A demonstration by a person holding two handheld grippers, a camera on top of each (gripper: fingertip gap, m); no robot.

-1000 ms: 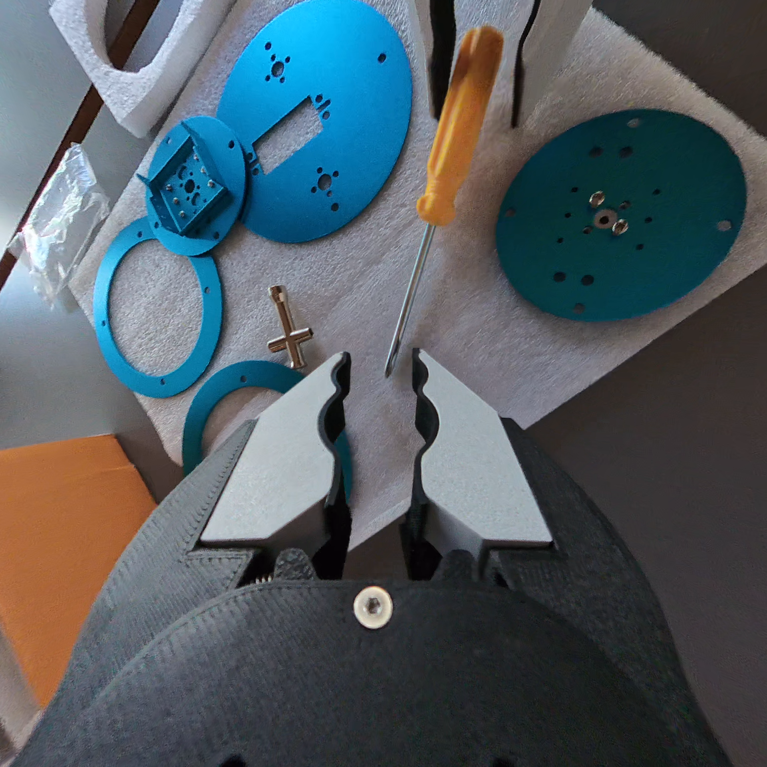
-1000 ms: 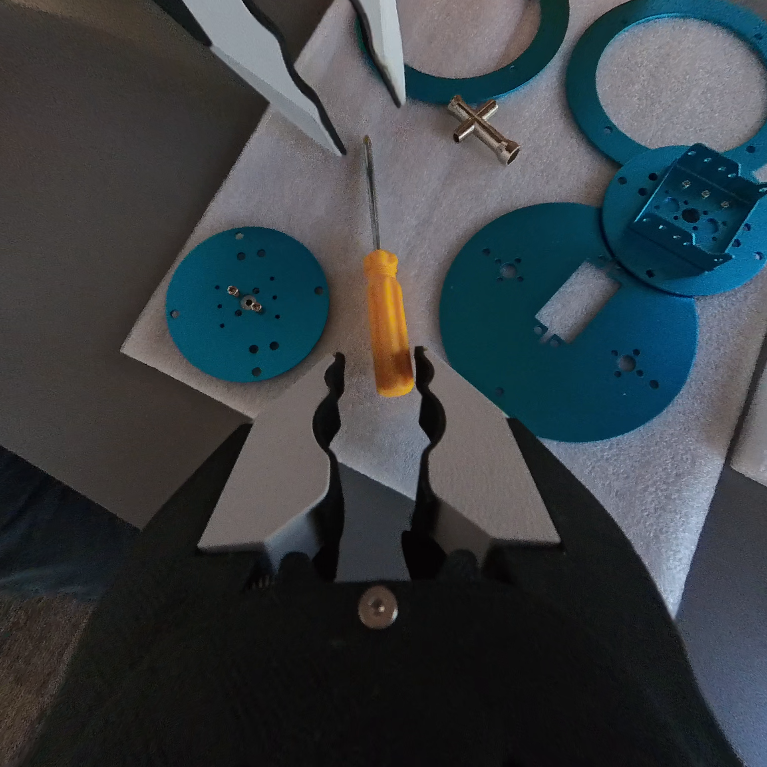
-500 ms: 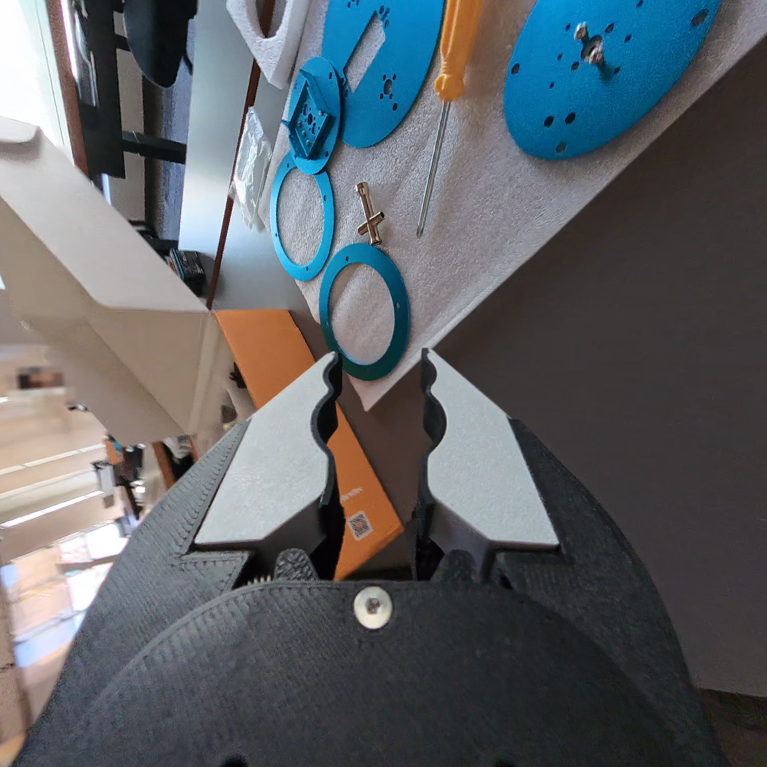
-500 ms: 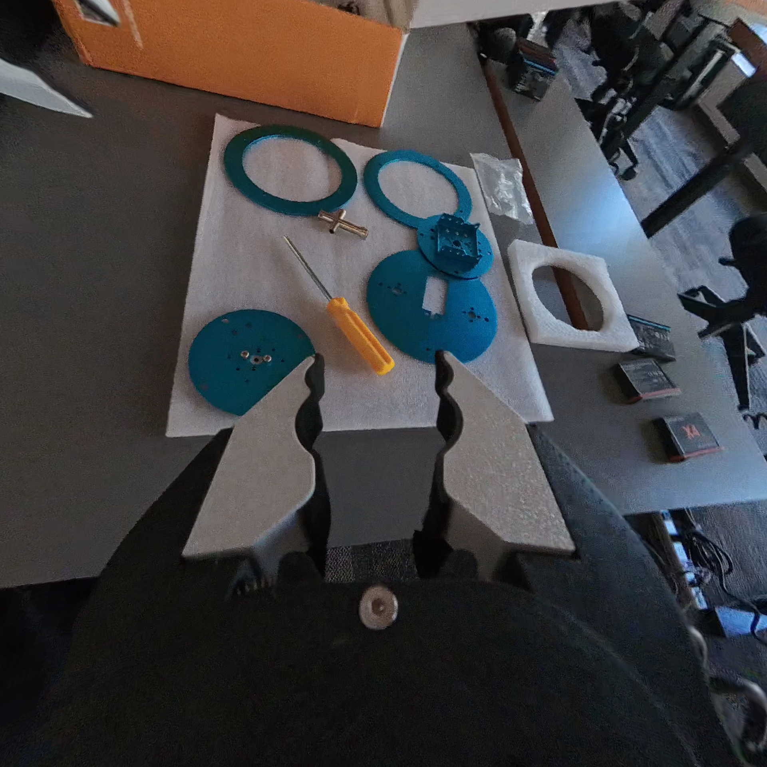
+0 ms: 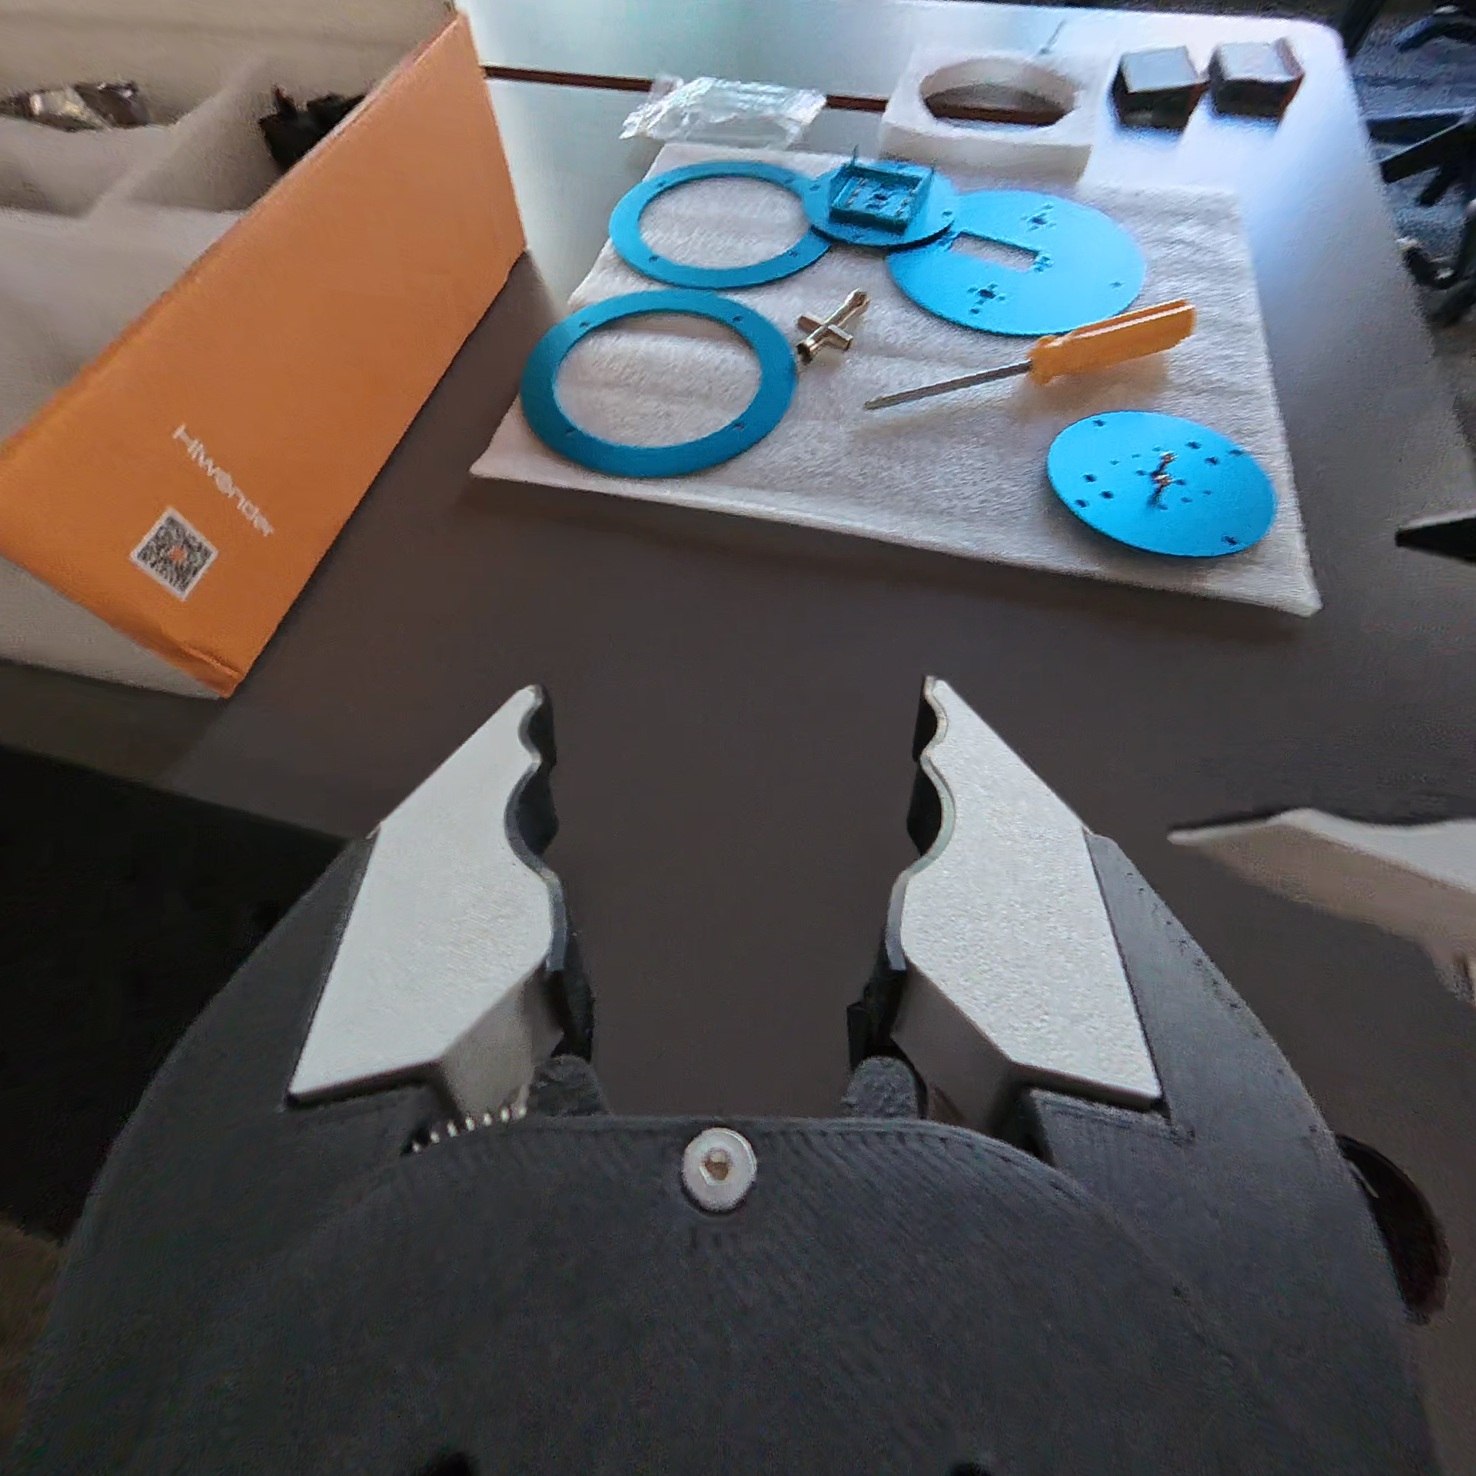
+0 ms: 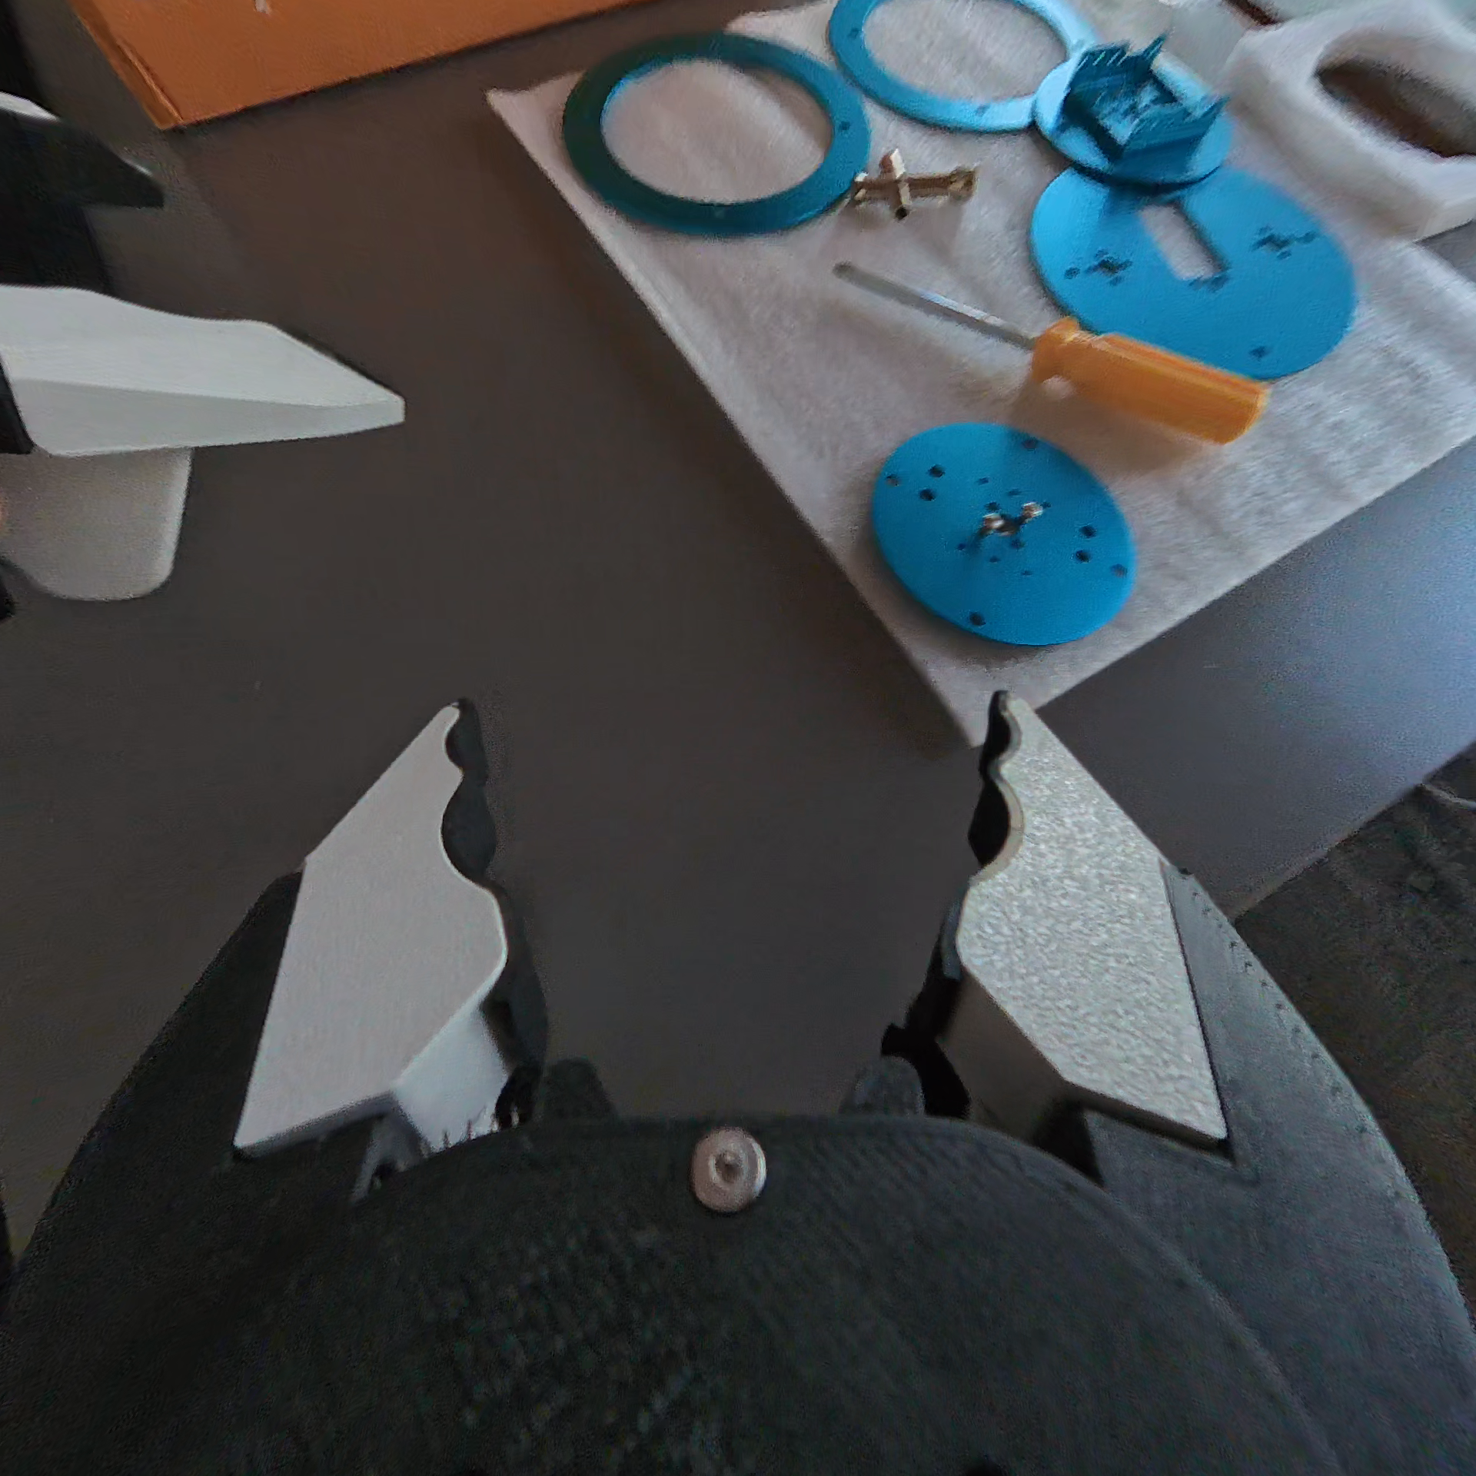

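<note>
My left gripper (image 5: pixel 733 695) is open and empty, above the bare dark table (image 5: pixel 719 639), short of the white foam sheet (image 5: pixel 918 471). My right gripper (image 6: pixel 728 707) is open and empty, near the sheet's front corner (image 6: pixel 970 739). On the sheet lie two blue rings (image 5: pixel 551 415) (image 5: pixel 639 255), a small blue disc with screws (image 5: pixel 1162 483), a large blue disc with a slot (image 5: pixel 1014 263), a blue bracket on a disc (image 5: pixel 878 196), a metal cross wrench (image 5: pixel 831 323) and a yellow-handled screwdriver (image 5: pixel 1110 343). The screwdriver also shows in the right wrist view (image 6: pixel 1142 387), as does the small disc (image 6: pixel 1002 531).
An orange cardboard box (image 5: pixel 263 343) stands left of the sheet. A white foam frame (image 5: pixel 990 120), a clear plastic bag (image 5: pixel 719 108) and two dark small boxes (image 5: pixel 1206 72) lie behind it. The other gripper's fingers (image 5: pixel 1342 870) show at the right edge, and at the left in the right view (image 6: pixel 184 391). To the small disc (image 6: pixel 1002 531): right tips about 7 cm, left tips about 15 cm. The left camera catches it too, in the left wrist view (image 5: pixel 1163 482).
Both grippers have pulled back from over the screwdriver and the foam sheet to above the bare table, and both have opened wider. The parts on the sheet have not moved.
</note>
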